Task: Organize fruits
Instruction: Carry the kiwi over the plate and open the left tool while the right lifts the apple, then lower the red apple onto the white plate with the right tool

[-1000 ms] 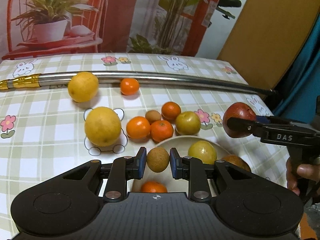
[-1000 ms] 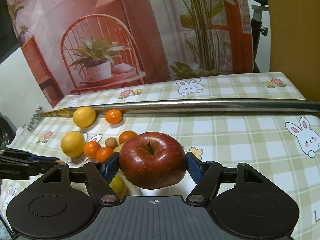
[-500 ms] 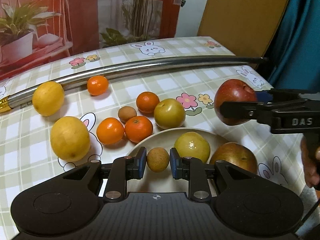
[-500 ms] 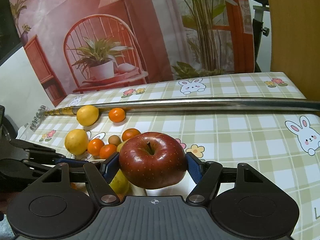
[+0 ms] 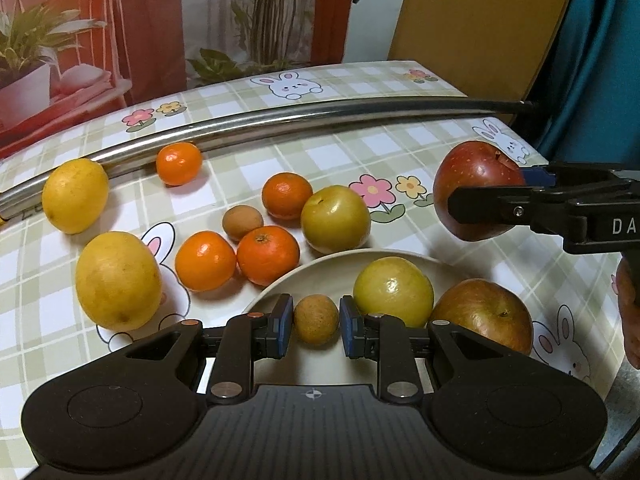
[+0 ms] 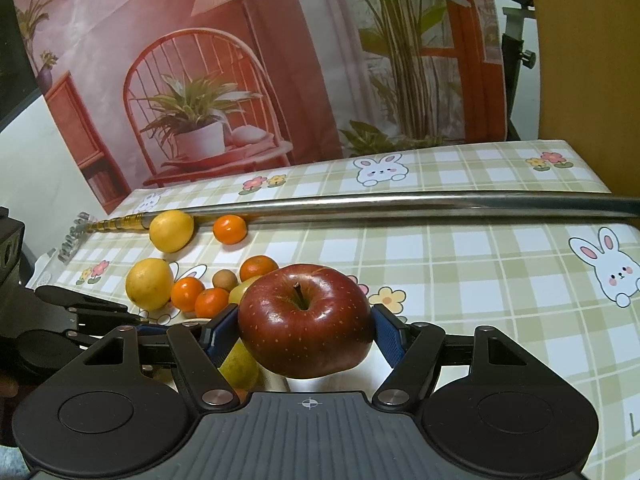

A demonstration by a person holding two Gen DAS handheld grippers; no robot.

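Observation:
My left gripper [image 5: 316, 322] is shut on a small brown fruit [image 5: 316, 314], low over the near edge of a cream plate [image 5: 320, 270]. The plate holds a yellow-green fruit [image 5: 394, 292] and a brownish apple [image 5: 484, 316]. My right gripper [image 6: 306, 322] is shut on a dark red apple [image 6: 306, 312]. In the left wrist view that red apple [image 5: 476, 176] hangs above the plate's far right rim. Loose on the cloth are two lemons [image 5: 118, 280], several oranges [image 5: 268, 254], another small brown fruit [image 5: 242, 222] and a green-yellow fruit [image 5: 335, 218].
A long steel rod [image 5: 280, 120] lies across the checked tablecloth behind the fruit, with one lemon [image 5: 75, 196] and one orange [image 5: 179, 163] against it. The table's right edge [image 5: 576, 264] is close to the plate. A hand [image 5: 628, 312] holds the right gripper.
My left gripper has swung right and lowered over the plate, still holding the brown fruit. The right gripper with the red apple has drifted slightly left, toward the plate.

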